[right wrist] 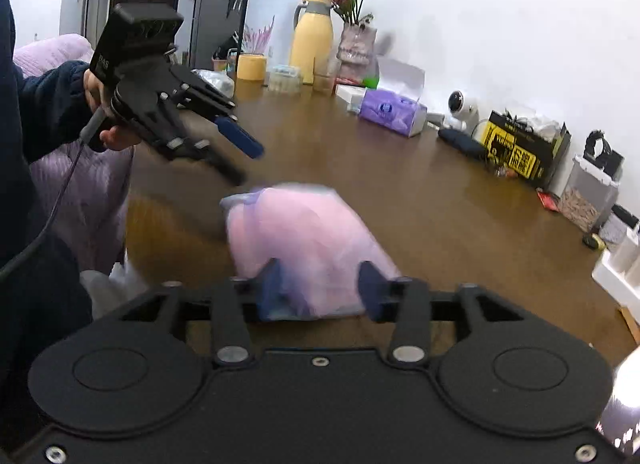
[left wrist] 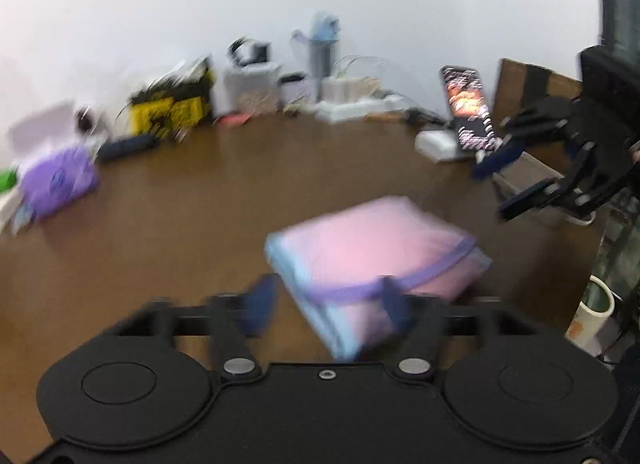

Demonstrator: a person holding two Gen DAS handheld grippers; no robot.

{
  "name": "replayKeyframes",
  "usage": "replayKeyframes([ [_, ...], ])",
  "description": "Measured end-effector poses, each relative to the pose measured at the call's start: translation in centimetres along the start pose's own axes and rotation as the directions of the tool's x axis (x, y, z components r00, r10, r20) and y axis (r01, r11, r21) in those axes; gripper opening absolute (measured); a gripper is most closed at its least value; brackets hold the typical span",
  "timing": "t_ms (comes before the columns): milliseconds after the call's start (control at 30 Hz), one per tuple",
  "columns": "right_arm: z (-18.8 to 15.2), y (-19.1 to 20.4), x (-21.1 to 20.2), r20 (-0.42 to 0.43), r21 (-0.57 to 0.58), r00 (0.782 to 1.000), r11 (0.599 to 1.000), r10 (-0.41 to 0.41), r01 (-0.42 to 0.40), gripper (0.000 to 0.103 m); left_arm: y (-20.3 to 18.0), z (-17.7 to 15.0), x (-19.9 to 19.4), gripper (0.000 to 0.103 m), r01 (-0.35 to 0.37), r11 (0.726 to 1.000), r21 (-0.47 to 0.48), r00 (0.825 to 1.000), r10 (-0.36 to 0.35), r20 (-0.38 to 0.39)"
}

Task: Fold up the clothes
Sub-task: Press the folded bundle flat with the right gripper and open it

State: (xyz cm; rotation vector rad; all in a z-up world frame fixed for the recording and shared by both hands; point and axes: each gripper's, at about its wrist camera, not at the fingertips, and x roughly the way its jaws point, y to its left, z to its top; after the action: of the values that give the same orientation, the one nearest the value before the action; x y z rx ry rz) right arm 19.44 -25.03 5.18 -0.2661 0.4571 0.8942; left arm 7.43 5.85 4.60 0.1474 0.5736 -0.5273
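Note:
A folded pink garment (left wrist: 372, 260) with a light blue edge and a purple stripe lies on the brown table (left wrist: 200, 223). In the left wrist view my left gripper (left wrist: 328, 308) is open just above its near edge, and its right finger overlaps the cloth. My right gripper (left wrist: 490, 193) hangs open to the right, clear of the garment. In the right wrist view the garment (right wrist: 304, 232) shows between the spread fingers of the right gripper (right wrist: 322, 288). A hand holds the left gripper (right wrist: 248, 165) open, above and left of the cloth. Both views are motion-blurred.
Along the wall stand a purple tissue box (right wrist: 392, 111), a yellow-and-black box (right wrist: 520, 151), a yellow thermos (right wrist: 312, 39) and a vase of flowers (right wrist: 356, 43). A phone on a stand (left wrist: 468, 107) and a white cup (left wrist: 592, 316) sit to the right. A purple-covered seat (right wrist: 80, 183) borders the table.

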Motion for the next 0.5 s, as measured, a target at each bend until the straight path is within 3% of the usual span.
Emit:
replayKeyframes([
  [133,-0.9,2.2,-1.1,0.009,-0.055,0.998,0.997,0.058,-0.057,0.072,1.2,2.2,0.0,0.075,-0.055,0.998,-0.029,0.996,0.057,0.063],
  [300,-1.9,5.0,-2.1,0.009,-0.123,0.993,0.985,0.121,-0.119,0.072,1.6,4.9,3.3,0.083,-0.088,0.996,-0.03,0.992,0.09,0.089],
  [367,-2.1,6.2,-1.1,-0.026,-0.149,0.995,0.984,0.093,-0.096,0.072,0.2,4.7,5.6,0.083,-0.16,0.984,0.076,0.986,0.155,0.064],
  [433,-2.6,7.4,-0.6,-0.058,-0.213,0.998,0.976,0.037,-0.048,0.072,-0.9,3.9,6.8,0.083,-0.172,0.974,0.149,0.985,0.17,0.026],
  [500,-3.0,8.1,-0.7,-0.079,-0.249,0.997,0.968,0.006,-0.026,0.072,-1.1,3.0,6.8,0.083,-0.149,0.979,0.14,0.989,0.15,0.005],
])
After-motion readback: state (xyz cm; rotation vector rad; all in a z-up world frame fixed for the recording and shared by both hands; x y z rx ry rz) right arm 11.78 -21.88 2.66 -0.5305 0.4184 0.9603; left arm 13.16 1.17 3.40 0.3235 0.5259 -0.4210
